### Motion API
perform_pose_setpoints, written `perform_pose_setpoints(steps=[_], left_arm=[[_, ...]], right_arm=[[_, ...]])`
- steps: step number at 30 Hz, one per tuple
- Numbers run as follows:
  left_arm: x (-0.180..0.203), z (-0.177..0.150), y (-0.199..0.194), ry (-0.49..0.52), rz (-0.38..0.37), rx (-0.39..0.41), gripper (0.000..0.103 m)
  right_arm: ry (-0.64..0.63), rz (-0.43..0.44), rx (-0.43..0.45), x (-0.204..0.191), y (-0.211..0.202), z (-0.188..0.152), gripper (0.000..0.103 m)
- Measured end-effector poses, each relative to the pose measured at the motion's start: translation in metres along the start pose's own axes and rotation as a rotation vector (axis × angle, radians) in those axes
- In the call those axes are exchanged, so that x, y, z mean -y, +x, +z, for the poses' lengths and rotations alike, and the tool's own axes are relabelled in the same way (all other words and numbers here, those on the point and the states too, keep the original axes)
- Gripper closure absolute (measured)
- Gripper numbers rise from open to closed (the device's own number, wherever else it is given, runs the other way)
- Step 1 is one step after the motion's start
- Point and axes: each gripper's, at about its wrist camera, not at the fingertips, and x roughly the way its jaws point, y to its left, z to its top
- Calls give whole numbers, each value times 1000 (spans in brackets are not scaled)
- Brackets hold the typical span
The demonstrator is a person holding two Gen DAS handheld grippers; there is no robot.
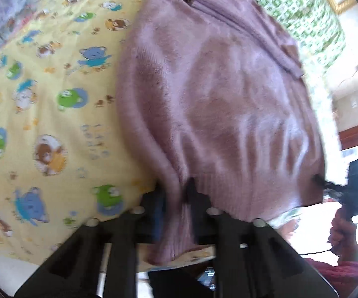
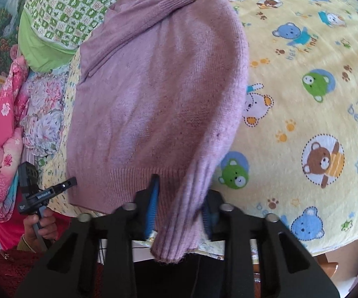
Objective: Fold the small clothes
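Observation:
A mauve knitted sweater (image 1: 218,94) lies spread on a yellow bear-print blanket (image 1: 42,99). It also shows in the right wrist view (image 2: 154,94), with a sleeve folded across its top. My left gripper (image 1: 175,191) is shut on a bunched fold of the ribbed hem at one bottom corner. My right gripper (image 2: 181,193) is shut on the hem at the other bottom corner, and the cloth hangs down between its fingers. Each gripper shows in the other's view, at the sweater's far corner: the right one (image 1: 338,186) and the left one (image 2: 54,188).
A green patterned quilt (image 2: 79,12) lies beyond the sweater. Pink and floral bedding (image 2: 7,129) is piled at the left in the right wrist view. The blanket's near edge (image 2: 303,245) runs just ahead of the grippers. A wall with wooden trim (image 1: 357,129) is at the right.

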Motion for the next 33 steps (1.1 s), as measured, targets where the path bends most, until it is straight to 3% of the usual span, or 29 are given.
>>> perform_pose_setpoints(steps=[5,9,13,16,23,33], left_arm=[[2,-7,-15,25,-48,42,95],[-8,-13,-12,8,-71,26,96],[-7,-8,-34,-15,-184,114,96],[-2,6,-53,-29,-251,182,96],[15,77,-94,-13,-338,349,96],[25,239,-77,-30,-337,505,97]], right_arm=[[-2,27,11,9,-20,-3,96],[29,1,-23,30,-24,-8,96],[38,116,20,26,-37,-4,96],[32,260,86,16,-55,9,96],[35,416,237,-2,-85,78,96],[-24,385,364,-28,-72,228,96]])
